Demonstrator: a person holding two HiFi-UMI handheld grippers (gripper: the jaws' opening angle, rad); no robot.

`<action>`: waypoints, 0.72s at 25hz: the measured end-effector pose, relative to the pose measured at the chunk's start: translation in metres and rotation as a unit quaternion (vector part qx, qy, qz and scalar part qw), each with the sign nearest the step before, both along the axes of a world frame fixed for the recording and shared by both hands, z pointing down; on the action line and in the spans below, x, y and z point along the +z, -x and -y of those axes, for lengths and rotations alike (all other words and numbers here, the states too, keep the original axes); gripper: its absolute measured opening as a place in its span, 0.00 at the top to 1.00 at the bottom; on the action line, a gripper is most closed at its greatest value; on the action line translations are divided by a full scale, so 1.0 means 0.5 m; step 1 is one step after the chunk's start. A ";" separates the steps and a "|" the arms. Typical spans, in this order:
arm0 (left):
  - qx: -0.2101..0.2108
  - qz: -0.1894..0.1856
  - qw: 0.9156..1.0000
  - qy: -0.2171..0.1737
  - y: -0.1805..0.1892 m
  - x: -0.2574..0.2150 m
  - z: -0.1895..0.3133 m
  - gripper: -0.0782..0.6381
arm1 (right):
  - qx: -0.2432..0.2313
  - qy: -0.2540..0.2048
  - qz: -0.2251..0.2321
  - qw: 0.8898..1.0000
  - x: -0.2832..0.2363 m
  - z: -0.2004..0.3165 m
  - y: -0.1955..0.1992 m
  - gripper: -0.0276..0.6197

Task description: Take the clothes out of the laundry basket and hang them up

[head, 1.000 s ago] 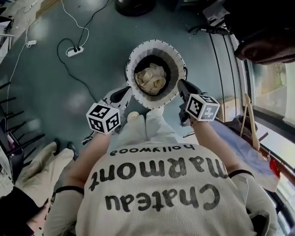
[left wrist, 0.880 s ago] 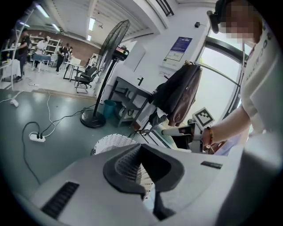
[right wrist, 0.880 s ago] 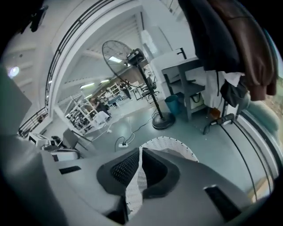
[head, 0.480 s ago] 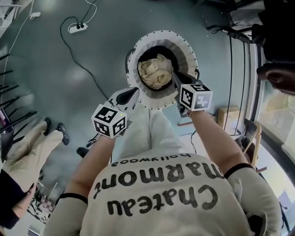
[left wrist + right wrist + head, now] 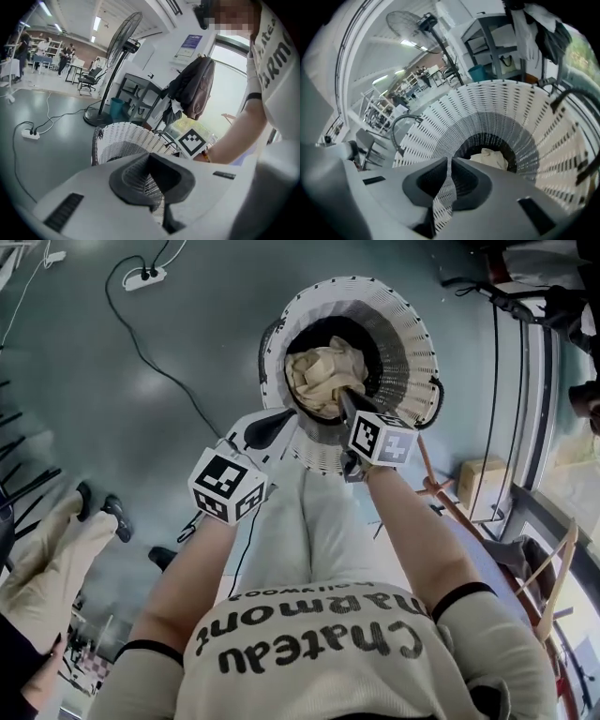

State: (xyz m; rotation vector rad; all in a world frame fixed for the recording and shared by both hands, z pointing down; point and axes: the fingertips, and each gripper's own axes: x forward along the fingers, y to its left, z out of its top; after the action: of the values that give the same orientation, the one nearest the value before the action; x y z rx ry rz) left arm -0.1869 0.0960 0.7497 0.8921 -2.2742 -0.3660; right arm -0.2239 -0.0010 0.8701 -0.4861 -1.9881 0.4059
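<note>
Lying crumpled at the bottom of the white laundry basket (image 5: 412, 343) are beige clothes (image 5: 323, 381). Right tongs (image 5: 342, 399), closed and empty, point into the basket's mouth; left tongs (image 5: 281, 420), closed and empty, sit just outside its rim.

A smooth, glossy grey floor (image 5: 141, 399) is seen, with ceiling lights mirrored in it. A round white woven plastic laundry basket (image 5: 412, 343) is stood upright on it. Well to the upper left of the basket, a white power strip (image 5: 142, 277) is laid flat. A thin black cable (image 5: 155, 365) is run from the strip across the floor towards the basket's left side. To the basket's lower left, a pair of dark shoes (image 5: 98, 510) worn by a bystander is planted. Near the basket's right, what appears to be a small brown cardboard box (image 5: 483, 479) is set. Beyond the basket, the round black base of a tall pedestal fan (image 5: 97, 120) is stood.
</note>
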 end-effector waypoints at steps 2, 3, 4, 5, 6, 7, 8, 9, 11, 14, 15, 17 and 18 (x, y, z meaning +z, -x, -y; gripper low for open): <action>-0.005 0.011 1.000 -0.018 0.013 0.011 0.001 0.88 | 0.056 0.021 -0.018 0.998 0.045 0.001 0.005 0.87; -0.004 0.017 1.000 -0.025 0.018 0.015 0.002 0.88 | 0.085 0.030 -0.029 0.996 0.073 0.002 0.007 0.81; 0.000 0.026 0.999 -0.029 0.024 0.017 0.002 0.88 | 0.111 0.038 -0.043 0.992 0.106 0.000 0.006 0.69; 0.005 0.036 0.999 -0.033 0.029 0.018 0.002 0.88 | 0.133 0.042 -0.057 0.989 0.138 -0.002 0.006 0.65; 0.010 0.048 0.998 -0.038 0.035 0.018 0.004 0.88 | 0.149 0.040 -0.068 0.986 0.168 -0.003 0.005 0.64; 0.011 0.058 0.997 -0.047 0.041 0.017 0.007 0.88 | 0.163 0.035 -0.077 0.983 0.197 -0.001 0.003 0.64; 0.010 0.065 0.996 -0.057 0.046 0.019 0.010 0.88 | 0.175 0.028 -0.087 0.980 0.224 0.005 0.000 0.63; 0.007 0.070 0.995 -0.066 0.051 0.022 0.013 0.88 | 0.188 0.020 -0.096 0.977 0.250 0.012 -0.004 0.63; 0.003 0.080 0.994 -0.074 0.060 0.027 0.015 0.88 | 0.219 0.006 -0.113 0.969 0.298 0.029 -0.009 0.61; 0.003 0.094 0.993 -0.073 0.068 0.030 0.013 0.88 | 0.273 -0.004 -0.140 0.952 0.362 0.053 -0.019 0.56; 0.004 0.099 0.992 -0.074 0.068 0.031 0.013 0.88 | 0.291 -0.002 -0.147 0.945 0.382 0.059 -0.023 0.56; 0.006 0.104 0.991 -0.079 0.066 0.033 0.014 0.88 | 0.323 0.010 -0.160 0.933 0.419 0.068 -0.028 0.56; 0.008 0.106 0.991 -0.082 0.065 0.035 0.015 0.88 | 0.337 0.022 -0.164 0.927 0.437 0.071 -0.028 0.56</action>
State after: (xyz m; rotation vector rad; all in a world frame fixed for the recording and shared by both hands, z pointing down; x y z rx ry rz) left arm -0.2193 0.0887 0.7673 1.0770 -2.4565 -0.4771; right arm -0.2098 -0.0363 1.0885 0.2550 -1.7696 0.8947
